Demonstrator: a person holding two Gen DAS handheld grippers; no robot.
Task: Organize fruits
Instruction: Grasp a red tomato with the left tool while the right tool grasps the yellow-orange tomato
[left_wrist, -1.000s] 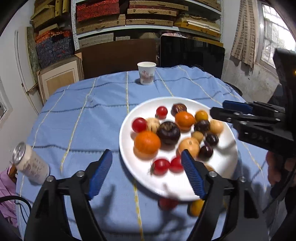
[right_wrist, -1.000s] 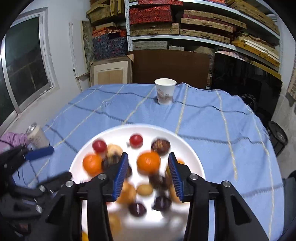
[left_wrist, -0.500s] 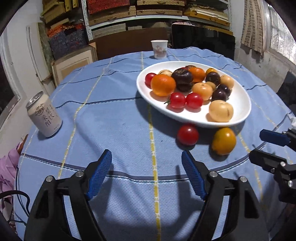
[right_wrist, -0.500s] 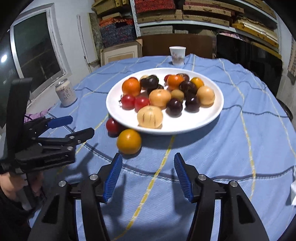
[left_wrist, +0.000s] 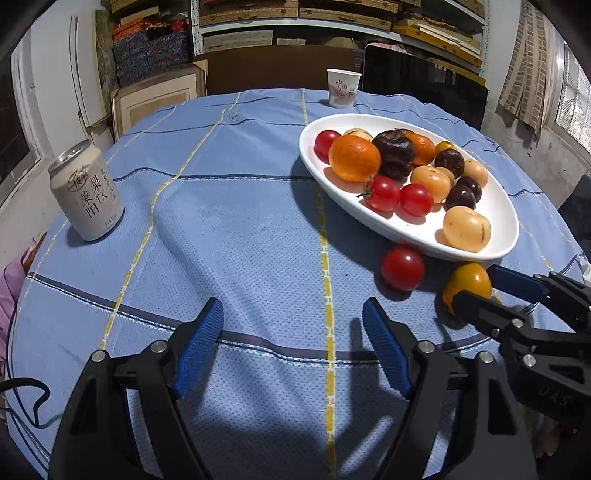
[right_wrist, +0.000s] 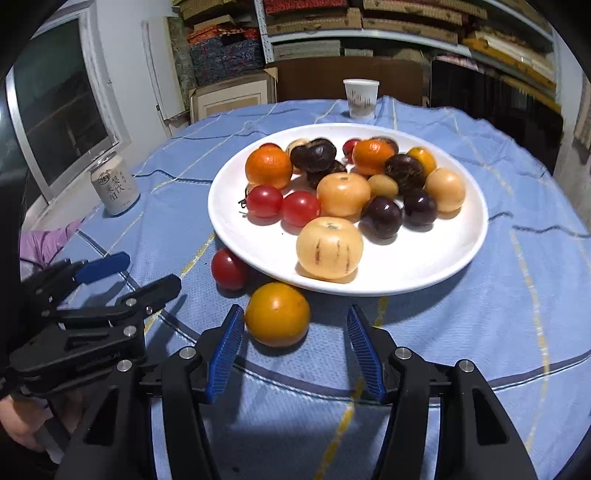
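Chinese characters run down the pale drink can (left_wrist: 87, 192) standing upright well left of the white oval plate (right_wrist: 458, 254) of mixed fruit, and red characters mark the white paper cup (left_wrist: 342, 88) beyond it. Just beside the plate's near rim lie a round orange-yellow fruit (right_wrist: 277, 319) and a red tomato (right_wrist: 228, 268), both too round to show any long axis. The right gripper (right_wrist: 295, 343), jaws just closing a little, brackets that fruit without pressing it; the left gripper (left_wrist: 291, 343) gapes wide over bare blue cloth (left_wrist: 240, 236).
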